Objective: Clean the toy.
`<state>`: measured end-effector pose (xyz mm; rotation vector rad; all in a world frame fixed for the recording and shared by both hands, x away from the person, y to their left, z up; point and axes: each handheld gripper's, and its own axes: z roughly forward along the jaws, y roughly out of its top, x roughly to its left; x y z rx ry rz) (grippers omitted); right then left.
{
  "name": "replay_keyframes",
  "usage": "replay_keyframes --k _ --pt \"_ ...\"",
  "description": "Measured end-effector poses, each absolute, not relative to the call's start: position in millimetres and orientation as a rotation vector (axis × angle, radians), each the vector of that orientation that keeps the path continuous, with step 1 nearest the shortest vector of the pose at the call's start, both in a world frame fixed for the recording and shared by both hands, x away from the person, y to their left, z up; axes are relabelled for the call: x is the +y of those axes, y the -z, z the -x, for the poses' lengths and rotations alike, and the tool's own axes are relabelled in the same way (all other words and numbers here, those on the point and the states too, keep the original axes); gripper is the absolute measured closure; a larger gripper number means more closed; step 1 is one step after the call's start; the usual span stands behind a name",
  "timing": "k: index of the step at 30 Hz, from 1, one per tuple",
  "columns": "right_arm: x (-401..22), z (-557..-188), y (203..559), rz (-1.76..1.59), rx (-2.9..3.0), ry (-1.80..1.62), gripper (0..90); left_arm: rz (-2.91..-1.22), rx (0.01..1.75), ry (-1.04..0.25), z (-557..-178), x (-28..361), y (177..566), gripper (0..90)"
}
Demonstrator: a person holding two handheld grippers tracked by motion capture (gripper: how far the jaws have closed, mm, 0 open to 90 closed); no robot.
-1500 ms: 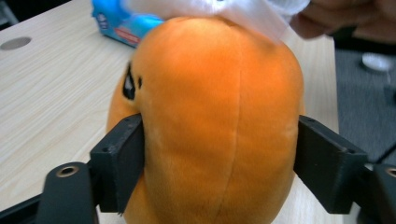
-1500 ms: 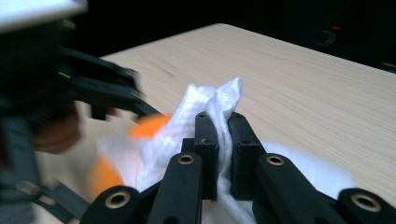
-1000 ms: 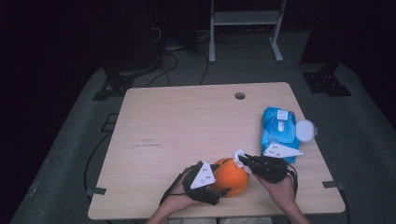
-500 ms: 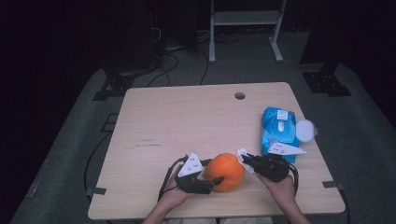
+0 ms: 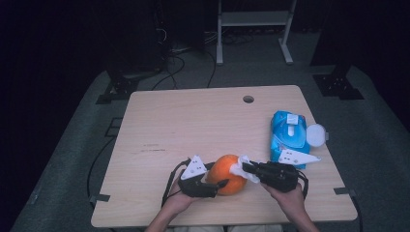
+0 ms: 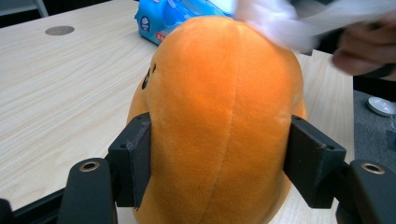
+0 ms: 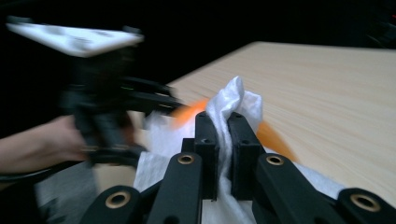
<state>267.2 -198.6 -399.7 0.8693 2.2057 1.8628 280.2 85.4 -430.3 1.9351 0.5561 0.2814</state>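
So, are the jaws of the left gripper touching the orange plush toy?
Touching. In the left gripper view, both black jaws of the left gripper press into the sides of the orange plush toy.

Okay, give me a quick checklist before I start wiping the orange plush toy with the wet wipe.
1. Left gripper clamped on the orange plush toy: ok, a jaw presses each side; they have just closed on it.
2. Right gripper holding the white wipe: ok, pinched between shut jaws.
3. Wipe touching the toy: ok, at its top in the left gripper view.
4. Toy resting on the table: cannot tell.
5. Blue wipe pack clear of the work: ok, off to the right.
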Motion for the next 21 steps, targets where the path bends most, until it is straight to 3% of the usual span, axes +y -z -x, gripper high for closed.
replay_keyframes --k 7,14,18,21 --pt "-185.6 -263.0 401.9 -0.813 2.222 -1.644 77.4 -1.975 0.520 -0.297 -276.8 80.2 430.2 30.7" --pt "-173.3 -258.0 404.0 -0.719 2.194 -1.567 65.7 -2.048 0.426 -0.353 -266.8 63.7 431.4 29.8" --pt "-171.8 -258.5 408.2 -0.701 2.163 -1.498 72.3 -1.994 0.477 -0.321 -271.8 67.5 434.9 20.8" --pt "-179.7 -264.1 409.4 -0.788 2.160 -1.532 77.6 -1.993 0.473 -0.342 -272.2 66.0 434.6 23.8"
